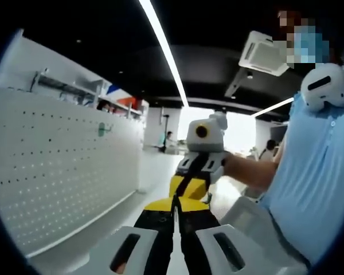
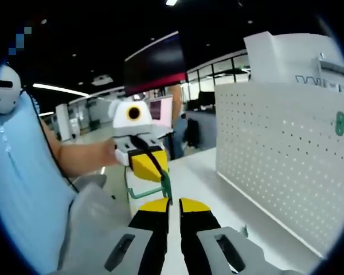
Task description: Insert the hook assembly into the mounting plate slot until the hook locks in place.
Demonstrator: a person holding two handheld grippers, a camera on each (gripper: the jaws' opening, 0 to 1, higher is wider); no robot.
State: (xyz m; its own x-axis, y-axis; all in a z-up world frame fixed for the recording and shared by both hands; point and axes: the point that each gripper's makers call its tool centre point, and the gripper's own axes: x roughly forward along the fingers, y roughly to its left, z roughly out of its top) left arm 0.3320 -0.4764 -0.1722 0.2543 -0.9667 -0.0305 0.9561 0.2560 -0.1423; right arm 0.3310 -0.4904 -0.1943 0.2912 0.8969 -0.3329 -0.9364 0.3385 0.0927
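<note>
where seen from the right gripper view: green bent-wire hook assembly (image 2: 158,189), hanging just below the left gripper (image 2: 147,165), pinched at its upper end between yellow-and-black jaws, lower bar jutting sideways toward the person. small green mounting plate (image 2: 339,123) fixed upright on white perforated pegboard panel (image 2: 275,154), well apart from the hook. right gripper (image 2: 173,209) closed, jaws almost touching, nothing between them, tips just beside the hook's stem. from the left gripper view: left gripper (image 1: 175,209) clenched, jaws together; right gripper (image 1: 194,186) facing it, tips near; same green plate (image 1: 103,129) on pegboard (image 1: 57,166). white tabletop (image 2: 206,183) beneath. light blue shirt (image 1: 315,183) of person at the edge.
</note>
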